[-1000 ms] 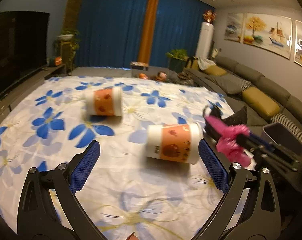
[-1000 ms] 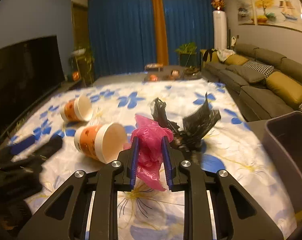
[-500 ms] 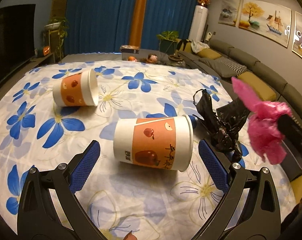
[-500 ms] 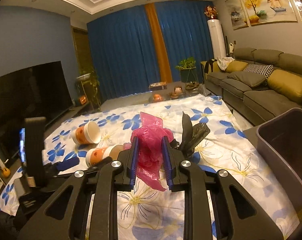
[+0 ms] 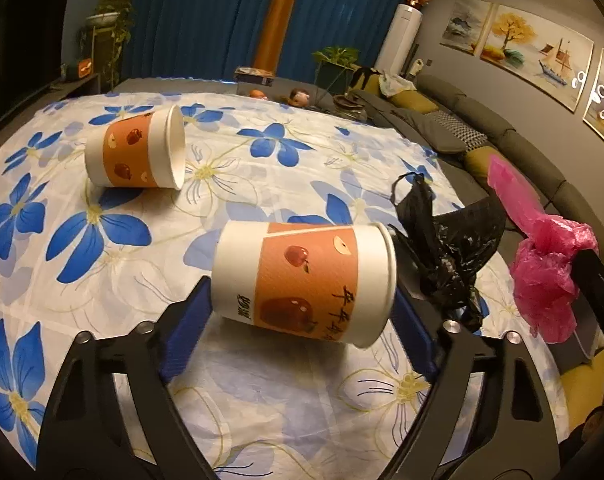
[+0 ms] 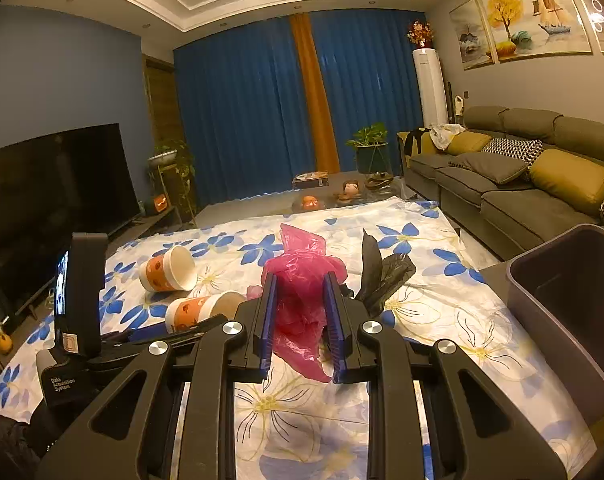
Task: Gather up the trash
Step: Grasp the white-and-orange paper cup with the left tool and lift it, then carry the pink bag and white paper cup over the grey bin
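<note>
A: Near paper cup (image 5: 304, 282) on its side on the floral cloth (image 5: 261, 400), mouth twd the black bag (image 5: 446, 256). Left gripper (image 5: 302, 316) straddling it, one blue pad at the base end, other at the rim end; jaws just been closing in, cup between them, not clamped yet as far as can be told.

B: Step in hand?

A: Grabbing cup no. 1, by the look of it. Next: finish the squeeze gently, thin paper wall, likely to crush or squirt out if pinched end to end; then lift and carry to the grey bin (image 6: 574, 312).

B: Other hand?

A: Right gripper (image 6: 299, 320) clamped tight on the pink bag (image 6: 302, 300), held up off the cloth, right of the cup.

B: Around the cup?

A: Black bag just beside its rim, poss touching, can't tell. Second cup (image 5: 135, 152) well apart, beyond and left, also on its side. Bin past the black bag, off the cloth's right edge.

B: Room to move?

A: Open cloth left and in front of the cup. Tight on the right: black bag, pink bag, right gripper all in the lane to the bin.
</note>
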Action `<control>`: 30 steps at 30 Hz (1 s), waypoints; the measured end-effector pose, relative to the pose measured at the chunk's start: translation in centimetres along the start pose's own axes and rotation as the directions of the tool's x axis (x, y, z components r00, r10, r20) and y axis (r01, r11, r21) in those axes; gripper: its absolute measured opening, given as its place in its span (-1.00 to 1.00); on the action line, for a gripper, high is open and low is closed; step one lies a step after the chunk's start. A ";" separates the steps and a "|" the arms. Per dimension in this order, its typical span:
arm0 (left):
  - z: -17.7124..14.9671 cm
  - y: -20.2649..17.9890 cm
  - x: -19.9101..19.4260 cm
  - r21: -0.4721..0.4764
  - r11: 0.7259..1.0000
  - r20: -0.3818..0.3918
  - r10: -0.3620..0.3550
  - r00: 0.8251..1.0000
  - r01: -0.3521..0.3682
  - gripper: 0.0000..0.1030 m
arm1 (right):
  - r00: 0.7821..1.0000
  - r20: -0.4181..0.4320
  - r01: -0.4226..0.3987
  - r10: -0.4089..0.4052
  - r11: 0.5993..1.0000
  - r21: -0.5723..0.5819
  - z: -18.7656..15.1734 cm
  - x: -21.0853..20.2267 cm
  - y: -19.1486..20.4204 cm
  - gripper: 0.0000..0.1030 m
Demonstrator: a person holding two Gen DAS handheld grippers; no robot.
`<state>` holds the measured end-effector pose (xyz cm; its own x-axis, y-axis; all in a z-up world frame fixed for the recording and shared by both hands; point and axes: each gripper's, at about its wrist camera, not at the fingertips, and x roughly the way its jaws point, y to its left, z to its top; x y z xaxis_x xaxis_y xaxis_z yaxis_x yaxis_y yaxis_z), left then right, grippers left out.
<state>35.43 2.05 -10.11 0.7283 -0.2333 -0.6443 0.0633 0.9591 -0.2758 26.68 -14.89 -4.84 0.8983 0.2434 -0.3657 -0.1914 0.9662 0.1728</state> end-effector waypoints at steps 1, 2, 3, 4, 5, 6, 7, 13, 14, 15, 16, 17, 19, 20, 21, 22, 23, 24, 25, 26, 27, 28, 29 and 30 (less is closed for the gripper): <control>0.0 0.0 -0.1 0.001 1.000 0.003 -0.006 1.000 0.006 0.60 | 1.000 0.000 0.002 -0.002 1.000 -0.002 0.0 0.0 0.1 -0.53; 0.0 0.0 -0.2 0.001 1.000 0.007 -0.016 1.000 0.016 0.59 | 1.000 0.000 0.003 -0.003 1.000 -0.004 -0.1 0.0 0.1 -0.53; 0.0 0.0 -0.3 -0.001 1.000 0.012 -0.018 1.000 0.018 0.59 | 1.000 -0.001 0.003 -0.003 1.000 -0.006 -0.1 0.1 0.1 -0.53; -0.1 0.1 -0.5 -0.005 1.000 0.022 -0.019 1.000 0.019 0.59 | 1.000 -0.001 0.004 -0.004 1.000 -0.009 -0.1 0.1 0.2 -0.53; -0.1 0.1 -0.7 -0.007 1.000 0.033 -0.023 0.999 0.023 0.58 | 1.000 0.000 0.004 -0.004 1.000 -0.010 -0.2 0.1 0.2 -0.53; -0.1 0.1 -0.9 -0.005 1.000 0.041 -0.020 0.999 0.020 0.58 | 1.000 0.003 0.001 -0.001 1.000 -0.011 -0.1 0.0 0.3 -0.53; -0.1 0.0 -1.1 0.003 1.000 0.054 -0.013 0.998 0.013 0.58 | 1.000 0.007 -0.003 0.003 1.000 -0.013 -0.1 0.0 0.3 -0.53; 0.0 0.1 -3.1 -0.002 1.000 0.104 -0.007 0.995 0.008 0.58 | 1.000 0.017 -0.018 0.018 0.999 -0.028 0.0 -0.3 0.8 -0.53; 0.1 0.2 -3.6 -0.004 1.000 0.115 -0.007 0.993 0.007 0.58 | 1.000 0.017 -0.024 0.024 0.999 -0.029 0.1 -0.4 0.9 -0.53; 0.0 0.2 -4.4 -0.009 1.000 0.130 -0.007 0.992 0.008 0.58 | 0.999 0.020 -0.032 0.033 0.999 -0.029 0.2 -0.7 1.0 -0.53; 0.0 0.3 -4.8 -0.013 1.000 0.138 -0.007 0.990 0.009 0.58 | 0.999 0.025 -0.041 0.042 0.999 -0.027 0.4 -1.0 1.1 -0.53; -0.1 0.4 -5.5 -0.018 1.000 0.147 -0.005 0.989 0.008 0.58 | 0.998 0.031 -0.047 0.048 0.999 -0.027 0.5 -1.3 1.2 -0.53; -0.3 0.5 -6.9 -0.022 1.000 0.165 0.006 0.986 -0.002 0.58 | 0.998 0.038 -0.058 0.059 0.998 -0.033 0.5 -2.3 1.4 -0.53; -0.4 0.5 -7.7 -0.023 1.000 0.178 0.008 0.984 -0.004 0.58 | 0.998 0.037 -0.059 0.060 0.998 -0.037 0.6 -2.6 1.5 -0.53; -0.5 0.4 -8.3 -0.021 1.000 0.187 0.009 0.982 -0.005 0.58 | 0.998 0.035 -0.055 0.057 0.998 -0.043 0.5 -3.2 1.6 -0.53; -0.6 0.3 -9.0 -0.018 1.000 0.198 0.015 0.980 -0.011 0.58 | 0.998 0.034 -0.053 0.055 0.997 -0.047 0.4 -3.6 1.6 -0.53; -0.7 0.1 -9.6 -0.012 1.000 0.205 0.020 0.979 -0.018 0.58 | 0.998 0.034 -0.051 0.052 0.997 -0.050 0.4 -4.0 1.6 -0.53; -0.7 -0.2 -10.1 -0.006 1.000 0.209 0.023 0.978 -0.022 0.58 | 0.998 0.036 -0.041 0.043 0.998 -0.055 0.4 -4.5 1.5 -0.53; -0.9 -0.5 -10.6 -0.001 1.000 0.214 0.020 0.977 -0.020 0.58 | 0.999 0.037 -0.031 0.033 0.998 -0.058 0.4 -5.1 1.4 -0.53; -1.0 -0.9 -11.2 0.005 1.000 0.219 0.012 0.976 -0.014 0.58 | 0.999 0.040 -0.025 0.027 0.998 -0.058 0.5 -5.7 1.3 -0.53; -1.1 -1.3 -11.5 0.010 1.000 0.222 0.009 0.975 -0.011 0.58 | 0.999 0.044 -0.019 0.022 0.998 -0.059 0.5 -6.1 1.1 -0.53; -1.3 -1.9 -12.0 0.020 1.000 0.228 0.001 0.974 -0.006 0.58 | 0.999 0.049 -0.011 0.014 0.998 -0.061 0.6 -6.7 0.9 -0.53; -1.4 -2.3 -12.2 0.026 1.000 0.230 -0.004 0.973 -0.002 0.58 | 0.998 0.055 -0.001 0.004 0.998 -0.064 0.7 -7.1 0.7 -0.53; -1.5 -2.9 -12.6 0.036 0.999 0.231 -0.016 0.973 0.007 0.58 | 0.998 0.062 0.011 -0.007 0.998 -0.065 0.8 -7.8 0.4 -0.53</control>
<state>25.07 1.92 -2.28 0.8654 -0.2049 -0.4573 0.0932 0.9625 -0.2549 19.90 -16.49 -1.22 0.9223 0.2312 -0.3096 -0.2072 0.9722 0.1087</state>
